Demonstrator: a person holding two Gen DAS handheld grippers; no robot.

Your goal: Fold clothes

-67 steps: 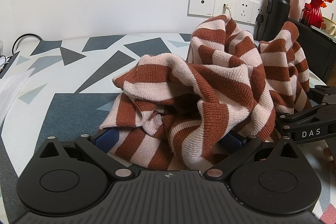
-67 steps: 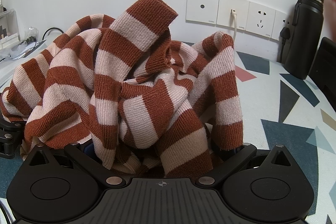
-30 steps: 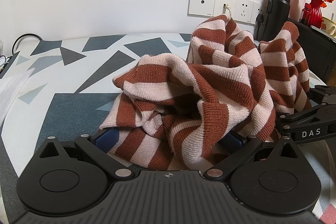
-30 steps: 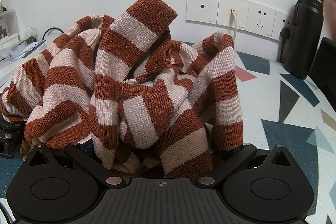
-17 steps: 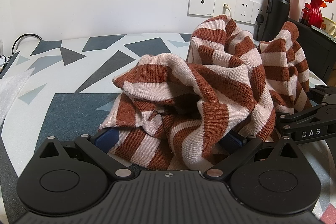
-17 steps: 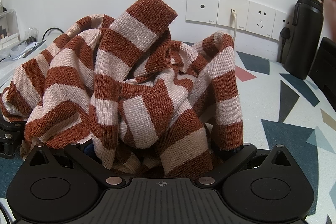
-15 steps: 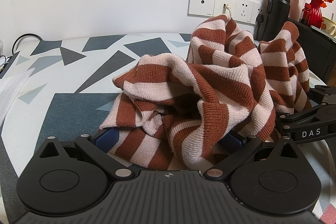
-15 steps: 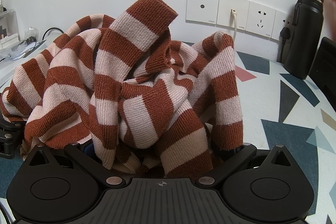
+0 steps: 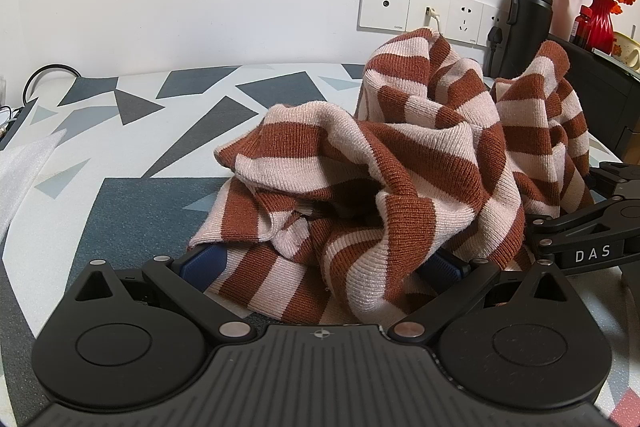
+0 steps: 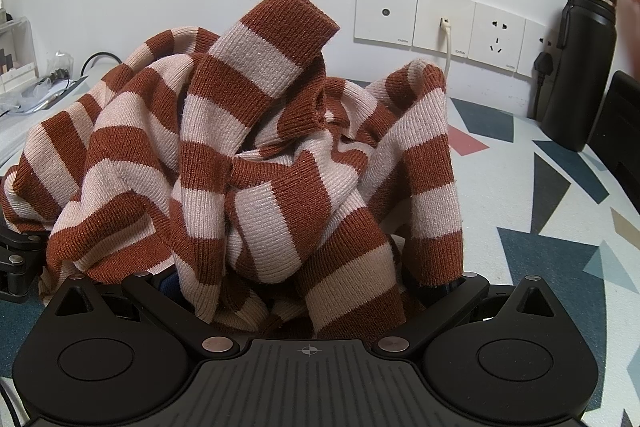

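right now the striped sweater (image 9: pixel 404 167) lies in a crumpled heap on the table (image 9: pixel 120 195) with a triangle pattern, between the two grippers. the left gripper (image 9: pixel 320 267) has its jaws wide apart, blue pads (image 9: pixel 202 261) on both sides of the lower folds, and the knit lies loosely between them. the right gripper (image 10: pixel 308 291) is also spread wide, with the sweater draped over its fingers. behind stand wall sockets (image 10: pixel 440 19) and a black bottle (image 10: pixel 580 67).
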